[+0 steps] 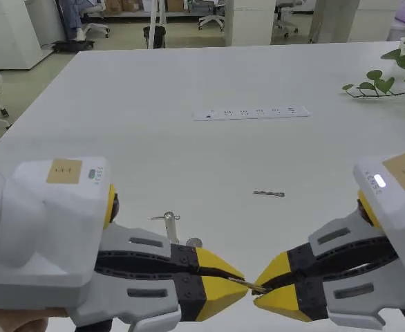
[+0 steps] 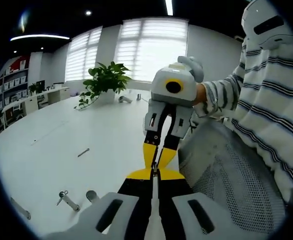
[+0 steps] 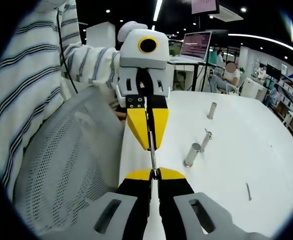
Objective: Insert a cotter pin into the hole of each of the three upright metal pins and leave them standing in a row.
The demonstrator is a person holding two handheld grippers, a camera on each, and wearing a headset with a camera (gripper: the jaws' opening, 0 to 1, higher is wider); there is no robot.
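Just in front of me, above the surface (image 1: 209, 152), I am holding one cotter pin (image 3: 151, 159) with both tongs clamped on it, left tongs (image 1: 241, 286) and right tongs (image 1: 260, 289) tip to tip, its long axis running straight between them. The bare metal pin (image 1: 193, 243) is standing just beyond the left tongs, nearer that side.
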